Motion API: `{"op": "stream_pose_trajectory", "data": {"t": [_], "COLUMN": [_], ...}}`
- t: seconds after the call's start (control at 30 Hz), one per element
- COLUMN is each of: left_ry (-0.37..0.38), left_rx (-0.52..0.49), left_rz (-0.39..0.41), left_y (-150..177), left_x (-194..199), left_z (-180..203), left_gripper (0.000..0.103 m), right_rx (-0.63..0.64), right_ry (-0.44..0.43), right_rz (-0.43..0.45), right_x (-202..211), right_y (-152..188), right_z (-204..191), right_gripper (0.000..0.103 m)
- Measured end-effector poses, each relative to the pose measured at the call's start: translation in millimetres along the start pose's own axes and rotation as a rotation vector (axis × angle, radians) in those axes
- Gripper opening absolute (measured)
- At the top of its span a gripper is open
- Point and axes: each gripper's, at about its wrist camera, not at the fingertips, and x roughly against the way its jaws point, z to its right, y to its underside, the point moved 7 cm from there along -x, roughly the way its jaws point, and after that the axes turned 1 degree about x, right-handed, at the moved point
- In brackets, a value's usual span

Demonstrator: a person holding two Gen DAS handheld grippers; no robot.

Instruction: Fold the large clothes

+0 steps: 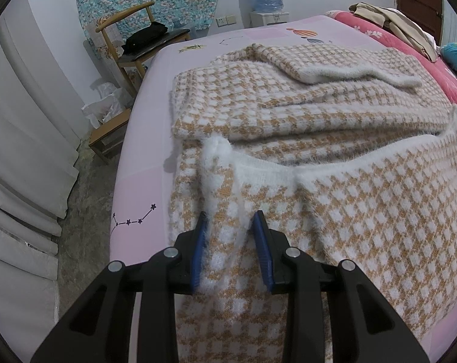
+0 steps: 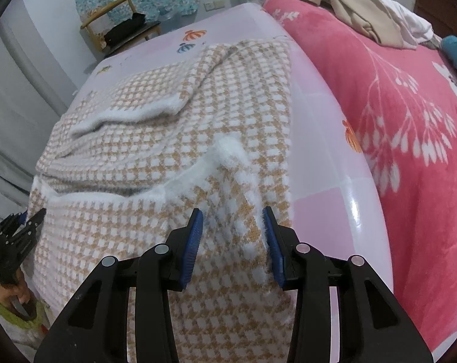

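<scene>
Sweater (image 1: 289, 112), fuzzy, checked, soft and limp, light-looking, half folded on pink bed (image 1: 144, 139). Left gripper (image 1: 232, 236) and right gripper (image 2: 233, 230), fingers partly closed, pinching hem bunches at six o'clock. Best gripped at hem corners.

No writing, label, brand or number can be read in either view. The pink bed sheet (image 1: 144, 139) carries only drawn figures: a star constellation (image 1: 134, 217) near its edge and striped balloon shapes (image 2: 195, 35).
</scene>
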Motion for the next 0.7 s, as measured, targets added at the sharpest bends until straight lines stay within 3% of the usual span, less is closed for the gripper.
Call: {"op": "stream_pose_trajectory", "data": {"t": [0.17, 0.53, 0.7], "left_ry": [0.010, 0.020, 0.020], "left_rx": [0.005, 0.016, 0.017], "left_rz": [0.004, 0.002, 0.000], "left_y": [-0.2, -0.8, -0.4], "left_x": [-0.2, -1.3, -1.5], "left_z": [0.2, -0.5, -0.3], "left_gripper": [0.030, 0.030, 0.030], "right_rx": [0.020, -0.067, -0.041], "right_ry": [-0.012, -0.094, -0.075], "right_rz": [0.016, 0.049, 0.046], "right_x": [5.0, -2.4, -5.3], "right_y": [2.3, -19.5, -14.8], "right_z": [-7.1, 6.4, 2.4], "right_gripper": [0.039, 0.039, 0.035]}}
